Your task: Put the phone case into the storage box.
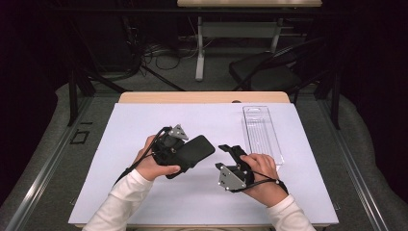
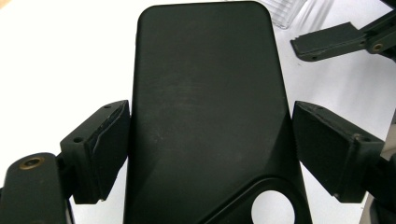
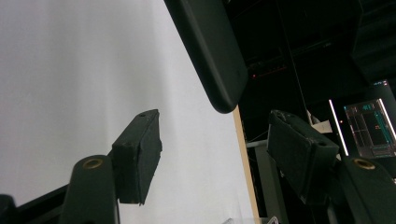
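A: Where was the phone case (image 2: 205, 112)?
B: Between the jaws of the left gripper (image 2: 210, 154), clamped at its sides; lifted off the white mat (image 1: 144, 125).
A: The right gripper (image 3: 215, 154)?
B: Just beside it, partly open, empty; farther off, a clear plastic tray (image 1: 262, 132); beyond, a dark chair (image 1: 269, 72).

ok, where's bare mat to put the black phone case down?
Free: the left half of the white mat, and the far strip between the black phone case and the table's back edge. Crowded: the right side, with the clear plastic tray and right gripper.
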Available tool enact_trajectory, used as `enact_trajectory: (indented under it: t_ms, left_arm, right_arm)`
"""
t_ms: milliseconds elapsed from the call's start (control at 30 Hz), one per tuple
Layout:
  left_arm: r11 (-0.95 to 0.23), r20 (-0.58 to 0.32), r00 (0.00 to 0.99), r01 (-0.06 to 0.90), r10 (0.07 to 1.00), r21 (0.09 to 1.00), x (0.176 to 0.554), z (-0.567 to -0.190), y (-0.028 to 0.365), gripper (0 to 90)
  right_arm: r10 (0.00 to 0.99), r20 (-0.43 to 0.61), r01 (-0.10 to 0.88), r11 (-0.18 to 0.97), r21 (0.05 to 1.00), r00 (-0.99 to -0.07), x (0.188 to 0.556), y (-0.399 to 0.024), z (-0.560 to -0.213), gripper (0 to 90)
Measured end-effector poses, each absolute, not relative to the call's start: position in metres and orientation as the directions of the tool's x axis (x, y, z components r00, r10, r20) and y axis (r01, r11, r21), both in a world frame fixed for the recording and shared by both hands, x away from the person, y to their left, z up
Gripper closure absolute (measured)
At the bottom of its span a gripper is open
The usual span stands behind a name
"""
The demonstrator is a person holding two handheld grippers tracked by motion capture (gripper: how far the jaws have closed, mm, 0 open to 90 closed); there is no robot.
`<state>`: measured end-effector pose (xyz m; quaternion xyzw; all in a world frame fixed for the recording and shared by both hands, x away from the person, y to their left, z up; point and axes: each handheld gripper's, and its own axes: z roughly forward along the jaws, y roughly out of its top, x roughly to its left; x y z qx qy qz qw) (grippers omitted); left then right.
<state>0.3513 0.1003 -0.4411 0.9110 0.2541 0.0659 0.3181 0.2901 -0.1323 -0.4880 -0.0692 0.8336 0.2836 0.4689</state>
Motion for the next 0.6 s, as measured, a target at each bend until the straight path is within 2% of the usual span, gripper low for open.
enact_trajectory:
  t_ms: [367, 600]
  left_arm:
    - [-0.686, -0.046, 0.875, 0.409, 0.482, 0.602, 0.347, -0.446, 0.089, 14.3]
    - [-0.696, -0.048, 0.886, 0.395, 0.461, 0.600, 0.344, -0.447, 0.085, 14.4]
  right_arm:
    - [0.092, -0.845, -0.435, 0.824, 0.362, -0.527, 0.286, -0.125, -0.496, 35.4]
    - [0.052, -0.868, -0.460, 0.832, 0.311, -0.494, 0.284, -0.121, -0.500, 41.7]
